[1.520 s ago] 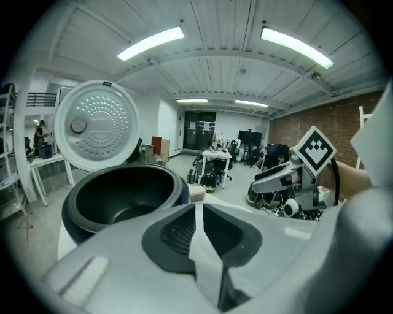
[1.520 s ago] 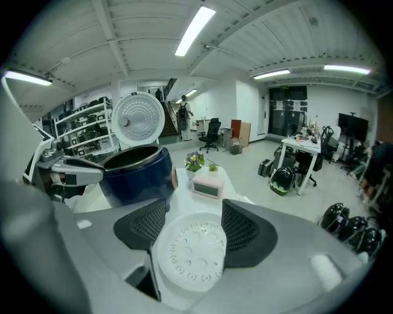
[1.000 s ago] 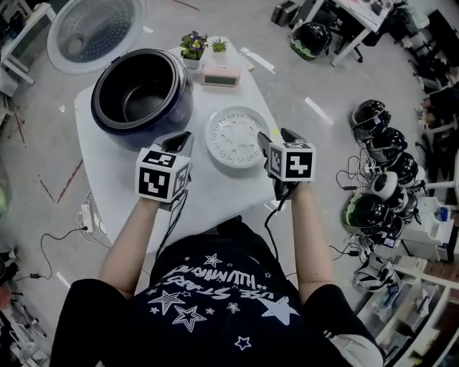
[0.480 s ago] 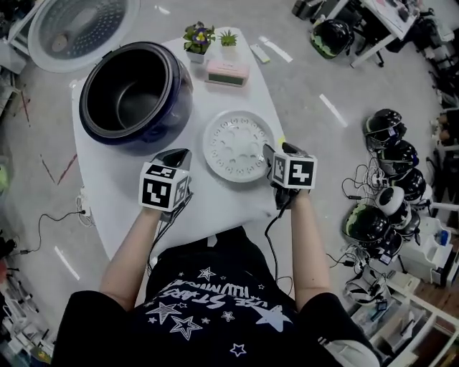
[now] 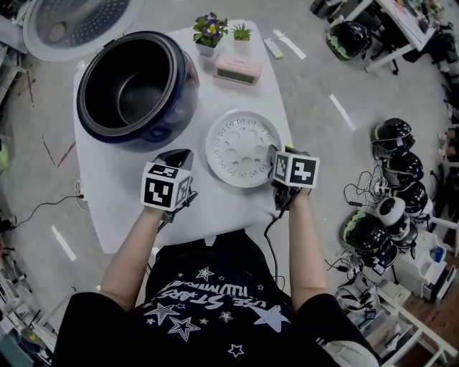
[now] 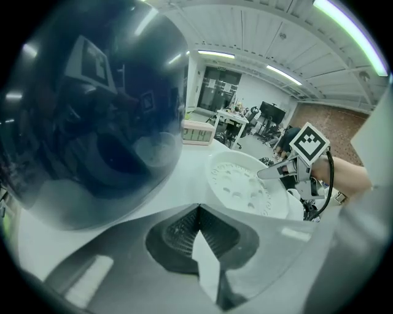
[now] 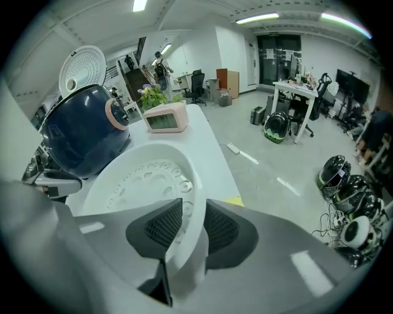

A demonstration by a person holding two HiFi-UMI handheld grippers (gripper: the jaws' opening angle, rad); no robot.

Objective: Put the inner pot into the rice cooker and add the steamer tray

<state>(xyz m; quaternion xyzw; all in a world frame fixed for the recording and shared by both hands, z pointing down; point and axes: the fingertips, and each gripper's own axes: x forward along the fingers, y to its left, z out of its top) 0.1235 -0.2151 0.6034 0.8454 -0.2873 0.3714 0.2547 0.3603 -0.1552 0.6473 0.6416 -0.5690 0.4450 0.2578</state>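
The dark blue rice cooker (image 5: 136, 86) stands at the table's far left with its lid (image 5: 79, 21) swung open; a dark inner pot (image 5: 140, 93) shows inside it. The white perforated steamer tray (image 5: 242, 147) lies flat to the cooker's right. My right gripper (image 5: 275, 156) is at the tray's right edge; in the right gripper view (image 7: 193, 214) the jaws are shut on the tray's raised rim (image 7: 184, 178). My left gripper (image 5: 176, 159) hovers just in front of the cooker (image 6: 92, 122), left of the tray (image 6: 239, 184). Its jaws (image 6: 198, 211) are shut on nothing.
A pink clock (image 5: 238, 69) and two small potted plants (image 5: 208, 30) stand at the far end of the white table (image 5: 215, 208). Several helmets (image 5: 394, 136) and cables lie on the floor to the right. The table's near edge is close to my body.
The head camera has shifted, so the table sits a little higher and to the right in view. Both grippers keep about the same places beside the tray.
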